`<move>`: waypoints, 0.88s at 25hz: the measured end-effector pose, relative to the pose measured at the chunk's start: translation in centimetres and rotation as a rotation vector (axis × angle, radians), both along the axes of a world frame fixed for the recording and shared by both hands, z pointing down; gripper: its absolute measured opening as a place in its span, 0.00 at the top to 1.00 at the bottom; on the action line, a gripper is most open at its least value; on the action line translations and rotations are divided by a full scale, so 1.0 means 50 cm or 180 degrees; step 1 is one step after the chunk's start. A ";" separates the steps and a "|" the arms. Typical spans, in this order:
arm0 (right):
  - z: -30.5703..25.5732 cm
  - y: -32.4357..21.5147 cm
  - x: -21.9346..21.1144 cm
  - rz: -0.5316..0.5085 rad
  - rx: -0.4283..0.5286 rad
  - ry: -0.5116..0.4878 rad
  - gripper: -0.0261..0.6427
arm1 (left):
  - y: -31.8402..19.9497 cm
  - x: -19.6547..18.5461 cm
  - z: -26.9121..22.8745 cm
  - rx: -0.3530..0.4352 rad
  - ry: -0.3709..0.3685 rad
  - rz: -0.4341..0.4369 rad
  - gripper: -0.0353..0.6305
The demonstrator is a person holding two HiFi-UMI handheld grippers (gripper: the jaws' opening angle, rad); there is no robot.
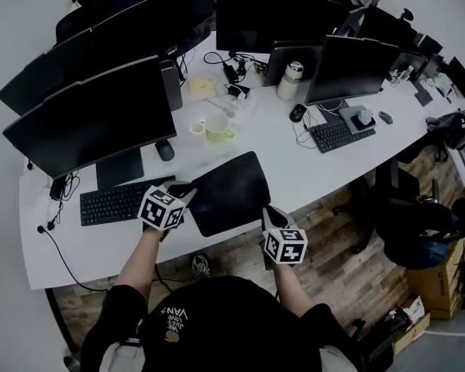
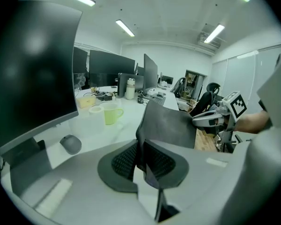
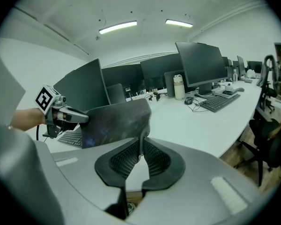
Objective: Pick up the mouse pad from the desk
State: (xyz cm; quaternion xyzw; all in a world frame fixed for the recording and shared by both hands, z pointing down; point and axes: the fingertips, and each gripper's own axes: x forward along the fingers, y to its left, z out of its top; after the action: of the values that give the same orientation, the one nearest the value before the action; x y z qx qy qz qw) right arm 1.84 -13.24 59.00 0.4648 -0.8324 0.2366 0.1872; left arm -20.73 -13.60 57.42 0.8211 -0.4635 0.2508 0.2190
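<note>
The dark mouse pad [image 1: 231, 192] hangs above the white desk [image 1: 310, 173], held at both near corners. My left gripper [image 1: 187, 194] is shut on its left corner, and my right gripper [image 1: 268, 214] is shut on its right corner. In the left gripper view the pad [image 2: 171, 124] rises from between my left gripper [image 2: 141, 157] pads and bends toward the right gripper [image 2: 210, 120]. The right gripper view shows the pad [image 3: 114, 122] pinched in my right gripper [image 3: 141, 149], with the left gripper [image 3: 68, 116] clamped on its far end.
A black keyboard [image 1: 115, 202] lies left of the pad under a monitor [image 1: 93, 118]. A dark mouse [image 1: 164, 149], a green mug [image 1: 217, 129] and a small cup [image 1: 197, 128] sit behind. Farther right are a second keyboard [image 1: 339, 135] and a bottle [image 1: 291, 80]. Wood floor [image 1: 333, 246] runs below the desk edge.
</note>
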 end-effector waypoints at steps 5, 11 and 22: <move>-0.011 0.032 0.031 -0.0135 0.0007 -0.0043 0.91 | 0.049 0.037 -0.018 0.0052 -0.0131 -0.0064 0.88; -0.018 0.072 0.076 -0.0300 0.0023 -0.0080 0.91 | 0.099 0.082 -0.028 0.0088 -0.0197 -0.0230 0.88; -0.014 0.141 0.172 -0.0495 0.0017 -0.0139 0.90 | 0.185 0.169 -0.035 0.0192 -0.0172 -0.0587 0.88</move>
State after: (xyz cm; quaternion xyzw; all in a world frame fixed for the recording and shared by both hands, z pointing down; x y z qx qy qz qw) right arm 10.43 -6.17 58.31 0.3940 -0.8705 0.2291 0.1856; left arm -12.29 -4.34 55.66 0.7742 -0.5502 0.2376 0.2038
